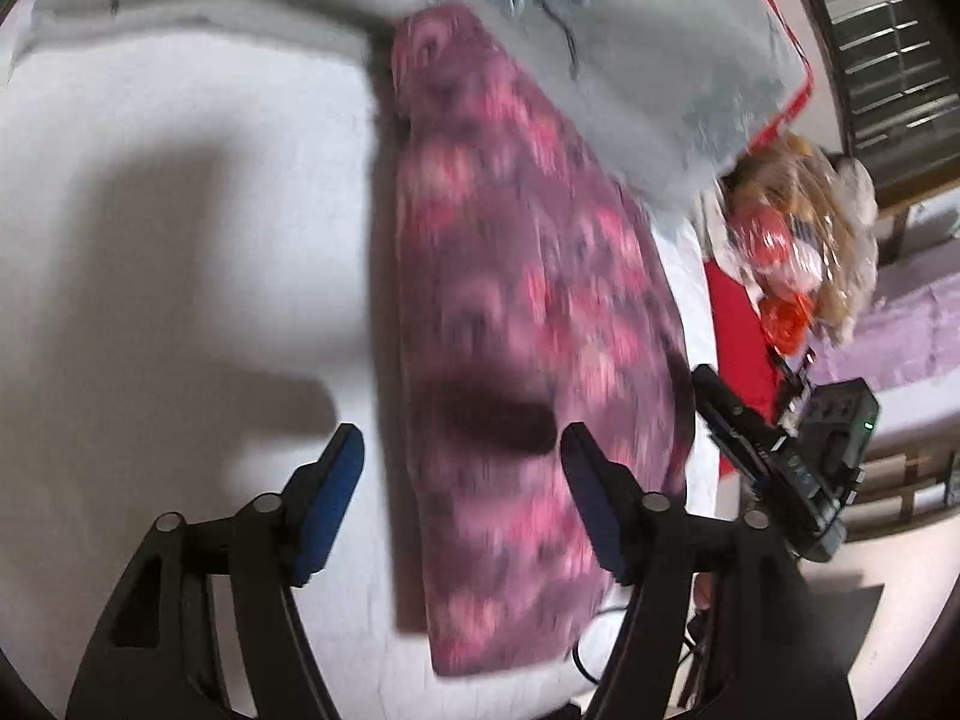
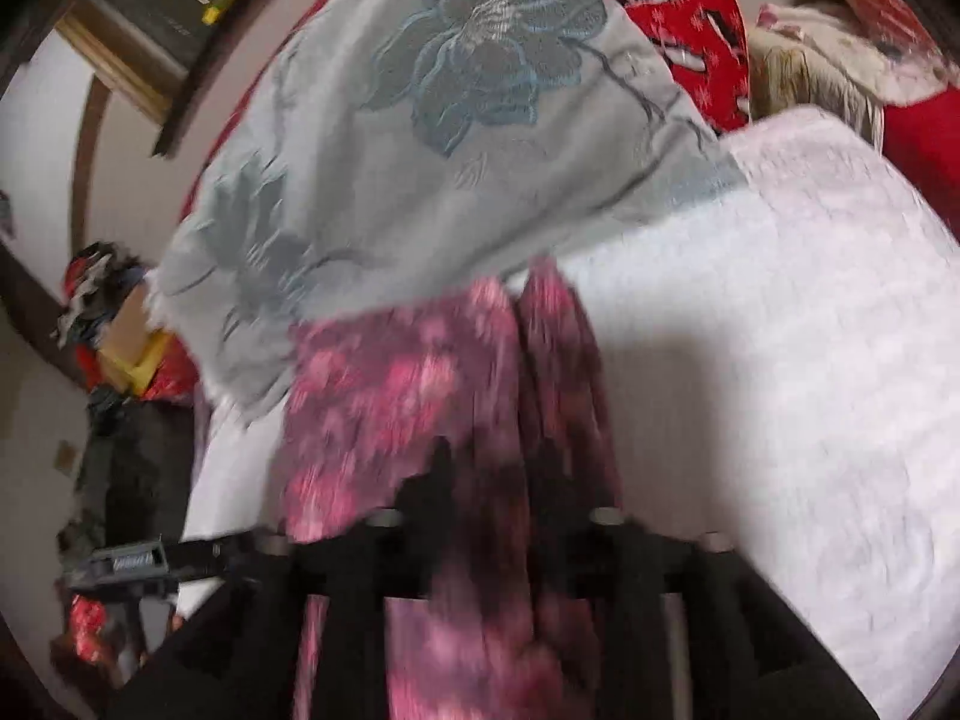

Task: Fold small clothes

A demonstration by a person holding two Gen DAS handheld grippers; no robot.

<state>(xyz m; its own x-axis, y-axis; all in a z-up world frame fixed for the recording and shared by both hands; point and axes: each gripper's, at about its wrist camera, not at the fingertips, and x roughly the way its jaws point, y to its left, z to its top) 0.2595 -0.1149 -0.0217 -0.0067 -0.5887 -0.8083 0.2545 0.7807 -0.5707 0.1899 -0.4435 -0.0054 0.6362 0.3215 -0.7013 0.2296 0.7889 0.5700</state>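
A pink floral garment [image 1: 528,312] is seen lying as a long, narrow strip on the white bedspread [image 1: 180,210] of a bed, its far end tucked under a grey cushion with embroidered blue flowers [image 1: 600,60]. In the left wrist view the left gripper [image 1: 462,450] is held just above the near part of the strip, its blue-padded jaws spread wide with nothing between them — one pad over the bedspread, the other over the cloth. In the right wrist view the garment [image 2: 408,396] is draped up over the right gripper [image 2: 522,480], whose jaws appear clenched on a bunched fold of the fabric, though motion blur hides the tips. The same cushion [image 2: 420,120] is shown beyond, with a red patterned fabric [image 2: 690,18] behind it. The right gripper's body [image 1: 774,450] is visible at the bed's edge in the left view.
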